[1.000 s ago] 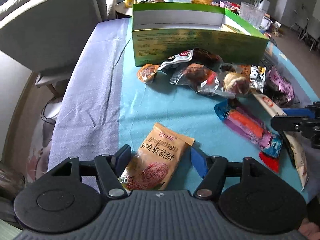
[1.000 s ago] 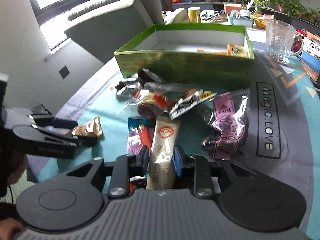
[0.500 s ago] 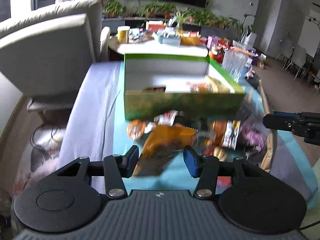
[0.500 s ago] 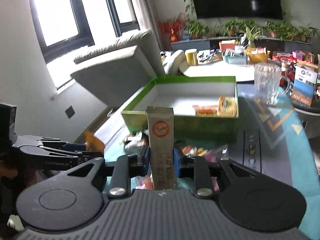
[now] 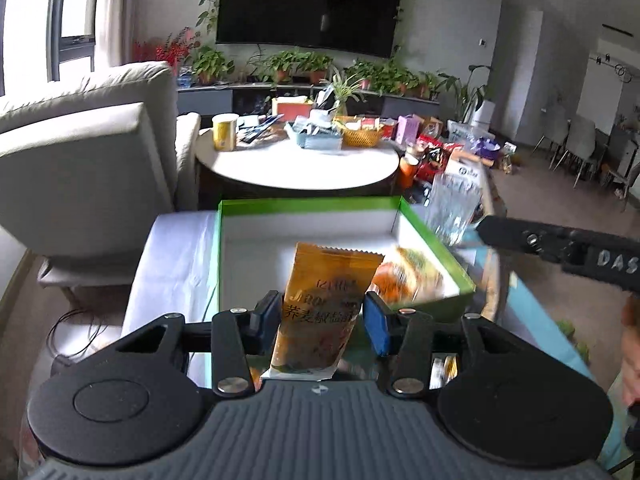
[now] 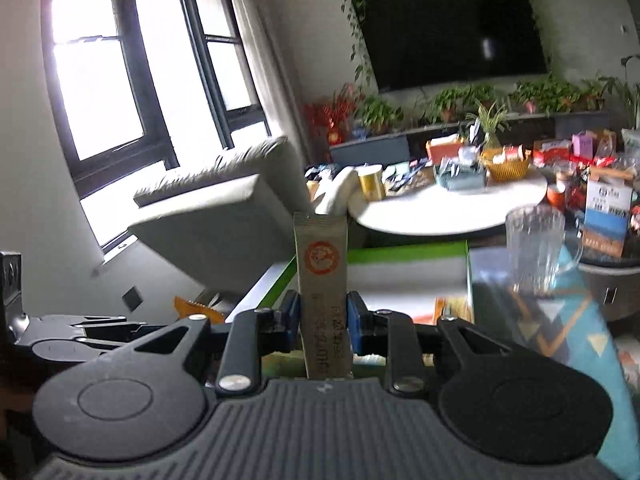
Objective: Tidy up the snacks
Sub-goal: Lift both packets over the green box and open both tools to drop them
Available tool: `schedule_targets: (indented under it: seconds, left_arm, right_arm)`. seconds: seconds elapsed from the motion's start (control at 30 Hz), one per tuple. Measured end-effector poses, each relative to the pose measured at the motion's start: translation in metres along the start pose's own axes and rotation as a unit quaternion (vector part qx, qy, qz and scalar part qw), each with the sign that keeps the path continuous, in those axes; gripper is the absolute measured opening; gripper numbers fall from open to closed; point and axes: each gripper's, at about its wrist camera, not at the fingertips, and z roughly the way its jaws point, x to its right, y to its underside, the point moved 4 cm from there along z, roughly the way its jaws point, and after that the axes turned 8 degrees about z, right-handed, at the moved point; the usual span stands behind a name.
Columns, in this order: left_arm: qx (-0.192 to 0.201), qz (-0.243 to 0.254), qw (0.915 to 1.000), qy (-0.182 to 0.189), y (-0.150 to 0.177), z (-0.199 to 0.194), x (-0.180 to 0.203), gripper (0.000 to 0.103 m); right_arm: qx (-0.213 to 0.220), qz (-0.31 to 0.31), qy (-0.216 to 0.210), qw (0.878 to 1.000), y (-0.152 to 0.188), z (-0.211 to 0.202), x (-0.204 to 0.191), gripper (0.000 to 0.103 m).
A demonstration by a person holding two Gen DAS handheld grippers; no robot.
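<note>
An orange snack packet stands upright between the blue pads of my left gripper. Its jaws are closing and they hold the packet up in front of the green box. My right gripper is shut on a slim beige stick packet with a red round mark, also held upright in the air. The green box lies beyond it with several snacks at its right end. In the left wrist view the right gripper reaches in from the right. In the right wrist view the left gripper is at the lower left.
A clear glass mug stands right of the box on the teal cloth. A grey armchair is at the left. Behind the box is a round white table crowded with small things. A hand shows at the right edge.
Both grippers have risen from the table with their packets and tilted up, so the room now shows. The left jaws have narrowed onto the orange packet.
</note>
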Motion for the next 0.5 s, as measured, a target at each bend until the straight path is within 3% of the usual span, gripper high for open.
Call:
schedule_targets:
  seconds: [0.2, 0.5]
  left_arm:
    - [0.020, 0.017, 0.9996, -0.005, -0.033, 0.022, 0.002, 0.042]
    - [0.005, 0.024, 0.9997, 0.000, -0.049, 0.057, 0.000, 0.042]
  right_arm:
    - [0.012, 0.008, 0.006, 1.000, -0.013, 0.025, 0.004, 0.024]
    - [0.005, 0.023, 0.000, 1.000, -0.023, 0.056, 0.014, 0.024]
